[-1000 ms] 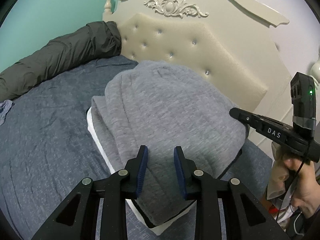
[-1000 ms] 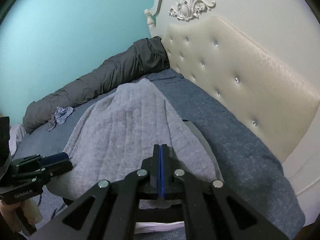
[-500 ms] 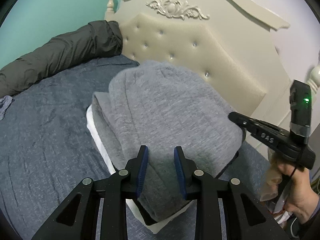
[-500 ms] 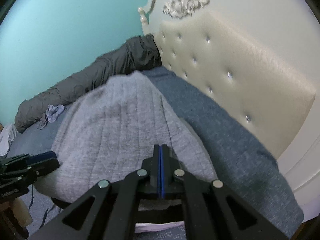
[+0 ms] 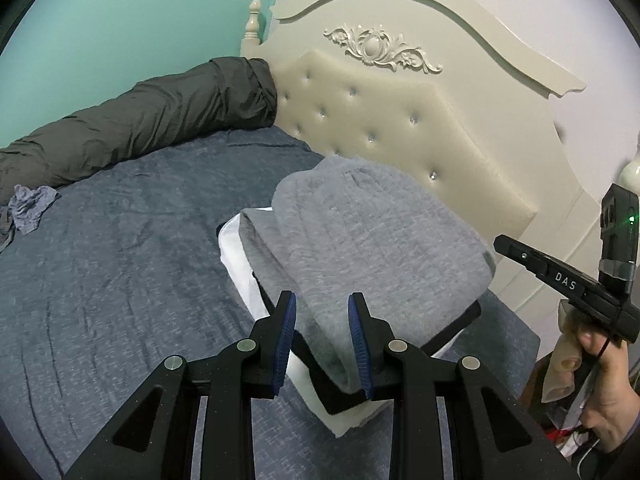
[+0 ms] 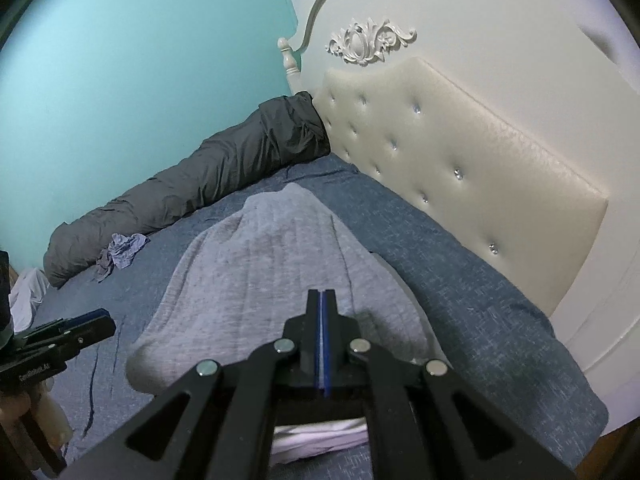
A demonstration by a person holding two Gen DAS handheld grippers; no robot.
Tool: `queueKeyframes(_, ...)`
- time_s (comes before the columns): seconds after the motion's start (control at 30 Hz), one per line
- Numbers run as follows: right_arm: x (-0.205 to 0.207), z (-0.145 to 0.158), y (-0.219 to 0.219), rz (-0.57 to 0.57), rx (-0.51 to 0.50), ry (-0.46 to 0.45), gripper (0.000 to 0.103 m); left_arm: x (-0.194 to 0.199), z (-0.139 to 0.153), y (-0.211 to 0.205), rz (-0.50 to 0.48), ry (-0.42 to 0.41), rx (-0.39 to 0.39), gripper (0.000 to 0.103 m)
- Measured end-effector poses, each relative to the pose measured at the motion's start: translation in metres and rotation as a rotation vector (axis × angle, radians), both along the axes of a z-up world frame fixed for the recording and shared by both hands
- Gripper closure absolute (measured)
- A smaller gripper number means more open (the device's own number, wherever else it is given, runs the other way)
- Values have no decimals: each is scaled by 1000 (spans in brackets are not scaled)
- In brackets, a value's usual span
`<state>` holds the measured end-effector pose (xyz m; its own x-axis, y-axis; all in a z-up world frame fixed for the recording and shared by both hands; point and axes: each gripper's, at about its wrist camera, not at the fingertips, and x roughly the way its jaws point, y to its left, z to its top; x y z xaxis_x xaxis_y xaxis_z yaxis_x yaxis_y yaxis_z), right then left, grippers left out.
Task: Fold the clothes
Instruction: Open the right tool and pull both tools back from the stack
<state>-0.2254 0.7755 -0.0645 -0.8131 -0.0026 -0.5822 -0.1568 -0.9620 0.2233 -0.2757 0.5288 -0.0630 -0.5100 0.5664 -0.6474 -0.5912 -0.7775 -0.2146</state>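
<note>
A: How many things lie on the blue bedspread [image 5: 120,280], counted left to right in the left wrist view?

B: One crumpled blue-grey cloth [image 5: 30,208] at the left edge, one long dark grey bolster [image 5: 140,128] along the teal wall, and one grey knit garment [image 5: 360,240] at centre right, below the cream tufted headboard [image 5: 400,120].

A: How does the garment look?

B: Folded, heathered grey and ribbed, draped over a stack of one black layer and one white layer [image 5: 236,256].

A: And the two grippers?

B: The left gripper [image 5: 322,340], bottom centre, has its blue-padded fingers [image 5: 285,340] partly apart, with the garment's near fold between them; whether they press it, I cannot tell. The right gripper [image 6: 322,340] has its pads together, nothing visible between them, hovering over the garment's near edge; a hand [image 5: 604,392] holds it at the lower right.
</note>
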Motion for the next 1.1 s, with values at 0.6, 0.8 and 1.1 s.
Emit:
queueKeyframes(0.6,54,32,-30,-32,-3,28,58,46,43,-31,12,46,26,50)
queueKeyframes(0.8,74,39,-40,-44,0,31,51,63,53,-41,13,62,32,42)
queueKeyframes(1.1,108,54,-55,-52,-9,53,33,89,66,-55,13,82,39,31)
